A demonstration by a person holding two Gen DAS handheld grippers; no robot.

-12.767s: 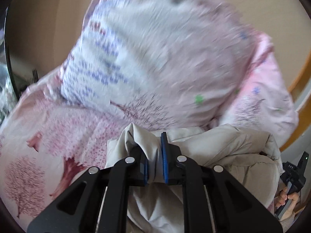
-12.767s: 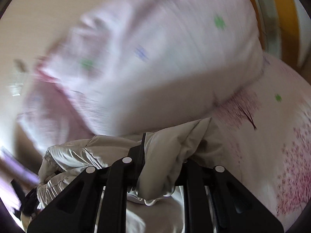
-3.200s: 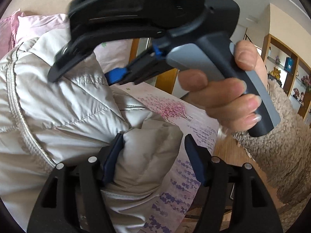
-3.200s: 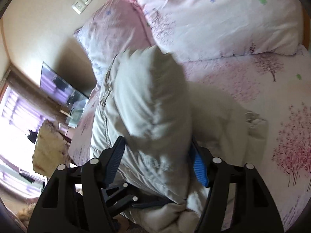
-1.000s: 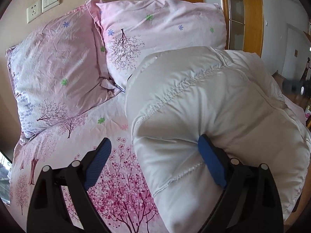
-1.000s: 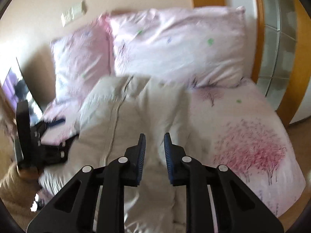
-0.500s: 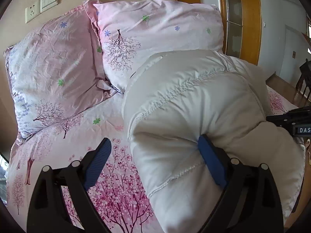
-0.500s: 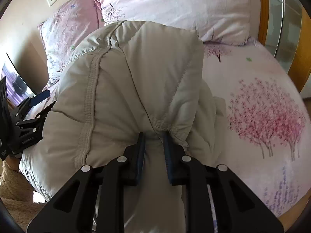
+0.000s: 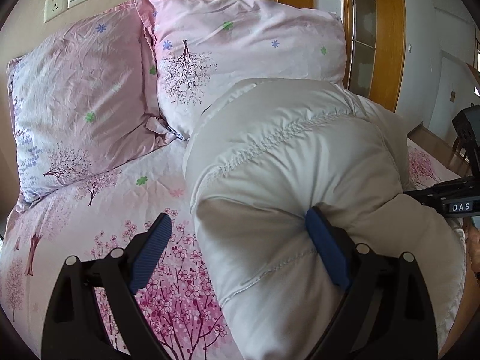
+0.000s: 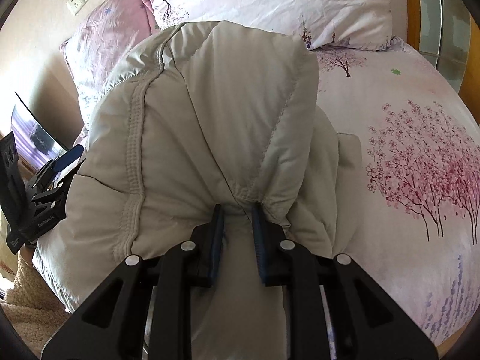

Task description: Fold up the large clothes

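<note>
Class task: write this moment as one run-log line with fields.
task: fold large clothes | left gripper: open, one pad against puffer jacket | right gripper: shut on jacket fold | jacket: bundled on bed

Both tools are matte black plastic frames with triangular cut-outs and round silver screw heads along the arms. The left hand-held gripper [image 9: 238, 250] carries ribbed blue pads [image 9: 151, 250] on its fingers; the right hand-held gripper [image 10: 237, 241] has the same blue ribbed pads [image 10: 259, 240], narrower seen edge-on. A white label reading "DAS" [image 9: 461, 207] sits on the right tool's black body (small print elsewhere is unreadable). A fuzzy cream sleeve [image 10: 22, 288] covers the left arm.
</note>
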